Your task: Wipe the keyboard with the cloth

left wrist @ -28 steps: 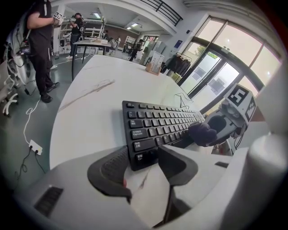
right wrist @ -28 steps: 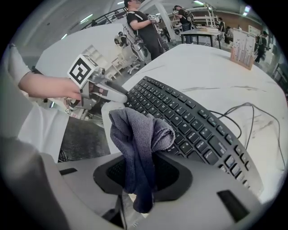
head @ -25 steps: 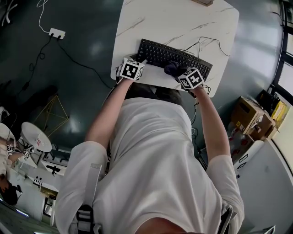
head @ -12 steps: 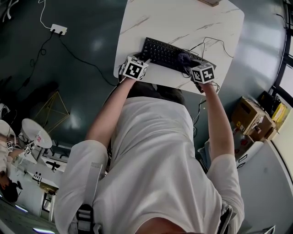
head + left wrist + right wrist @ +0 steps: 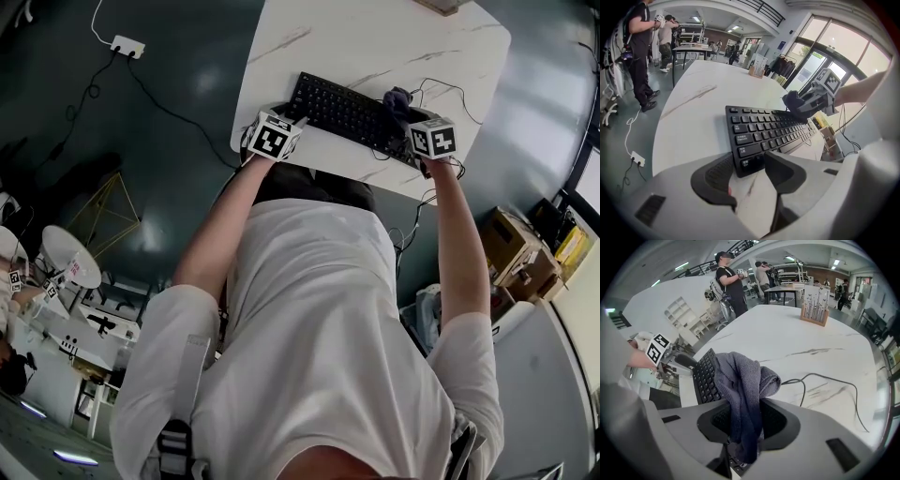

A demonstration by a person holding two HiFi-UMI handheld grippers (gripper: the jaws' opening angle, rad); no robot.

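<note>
Because the right gripper (image 5: 747,423) has its jaws pinched on only a narrow fold of the dark blue cloth (image 5: 745,380), with most of the fabric bunched loose above them, the likeliest failure is the cloth dragging out of the pinch once it is pressed along the keys. The cloth hangs over the right end of the black keyboard (image 5: 768,131); a pass made too low could put the hard jaw tips on the keycaps instead of the fabric. A thin black cable (image 5: 825,380) loops on the white marbled table (image 5: 797,333) just past the keyboard's right end, and an overshooting sweep could hook it and tug the keyboard askew. The left gripper (image 5: 750,164) sits at the keyboard's near left corner, jaws standing apart with that corner between them; unless it bears down, a firm sideways wipe could slide the keyboard on the smooth top, and the keyboard's near edge lies close to the table's edge.

The keycaps carry white legends, and a few at the keyboard's left end seem to bear small two-line characters, but none is sharp enough to read. No maker's name shows on keyboard or cloth. The marker cubes (image 5: 433,138) on both grippers carry black-and-white square patterns, not lettering.
</note>
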